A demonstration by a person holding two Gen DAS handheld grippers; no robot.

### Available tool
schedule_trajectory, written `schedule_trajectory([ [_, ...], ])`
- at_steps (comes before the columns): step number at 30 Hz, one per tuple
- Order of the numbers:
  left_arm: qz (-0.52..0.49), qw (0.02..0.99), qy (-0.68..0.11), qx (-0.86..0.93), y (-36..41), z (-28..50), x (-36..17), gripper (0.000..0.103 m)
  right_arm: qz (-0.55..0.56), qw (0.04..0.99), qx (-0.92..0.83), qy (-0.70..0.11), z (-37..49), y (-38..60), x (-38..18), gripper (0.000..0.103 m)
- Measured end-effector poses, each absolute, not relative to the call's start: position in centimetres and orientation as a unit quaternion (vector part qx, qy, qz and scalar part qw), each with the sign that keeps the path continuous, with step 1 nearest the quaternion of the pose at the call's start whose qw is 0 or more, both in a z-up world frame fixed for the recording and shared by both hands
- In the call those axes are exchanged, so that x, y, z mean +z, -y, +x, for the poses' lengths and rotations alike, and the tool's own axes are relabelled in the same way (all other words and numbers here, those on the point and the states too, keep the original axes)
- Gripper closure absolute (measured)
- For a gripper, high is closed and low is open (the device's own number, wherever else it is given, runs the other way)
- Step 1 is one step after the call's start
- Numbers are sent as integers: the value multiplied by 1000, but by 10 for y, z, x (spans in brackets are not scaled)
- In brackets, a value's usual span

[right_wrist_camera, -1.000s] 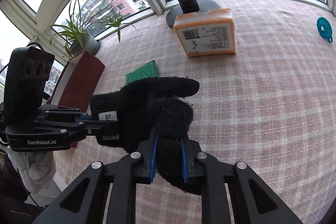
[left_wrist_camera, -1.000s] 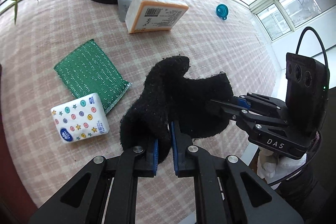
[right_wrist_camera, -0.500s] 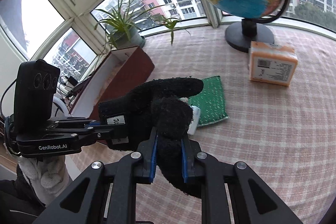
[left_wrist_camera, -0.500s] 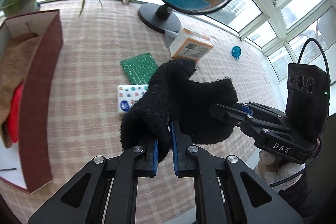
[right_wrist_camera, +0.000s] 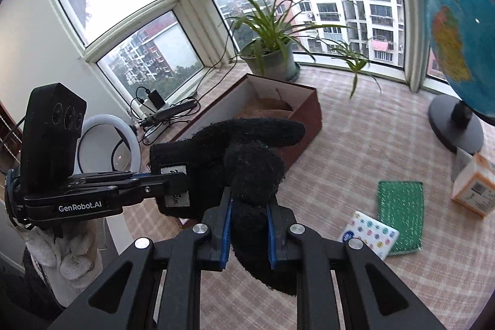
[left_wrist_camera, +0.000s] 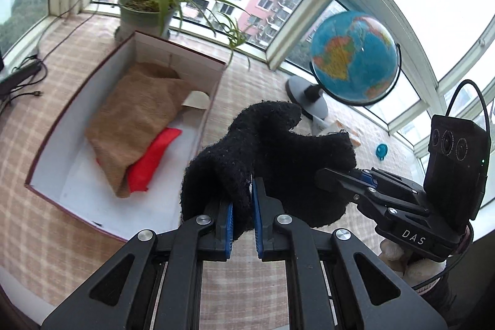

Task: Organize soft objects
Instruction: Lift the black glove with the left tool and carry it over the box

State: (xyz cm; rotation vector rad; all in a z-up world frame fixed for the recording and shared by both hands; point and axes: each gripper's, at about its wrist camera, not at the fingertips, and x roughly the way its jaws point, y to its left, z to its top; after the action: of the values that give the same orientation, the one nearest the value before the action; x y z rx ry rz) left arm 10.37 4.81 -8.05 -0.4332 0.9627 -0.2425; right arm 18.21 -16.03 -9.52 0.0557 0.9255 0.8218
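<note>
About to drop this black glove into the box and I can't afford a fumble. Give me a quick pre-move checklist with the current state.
1. Left gripper clamped on black glove: ok.
2. Right gripper clamped on it too: ok.
3. Glove clear of the tablecloth: ok.
4. Box open on top: ok.
5. Free floor beside the tan cloth and red item: ok.
6. Glove already above the box opening: cannot tell.
</note>
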Motion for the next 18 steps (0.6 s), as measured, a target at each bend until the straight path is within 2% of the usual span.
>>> schedule_trajectory([
  [9, -245, 867, -430, -47, -118, 99, -81, 94, -22, 801, 421, -425, 199, 68, -89, 86],
  [18, -265, 861, -434, -18, -155, 101, -98, 94, -71, 794, 427, -427, 211, 17, -98, 86],
])
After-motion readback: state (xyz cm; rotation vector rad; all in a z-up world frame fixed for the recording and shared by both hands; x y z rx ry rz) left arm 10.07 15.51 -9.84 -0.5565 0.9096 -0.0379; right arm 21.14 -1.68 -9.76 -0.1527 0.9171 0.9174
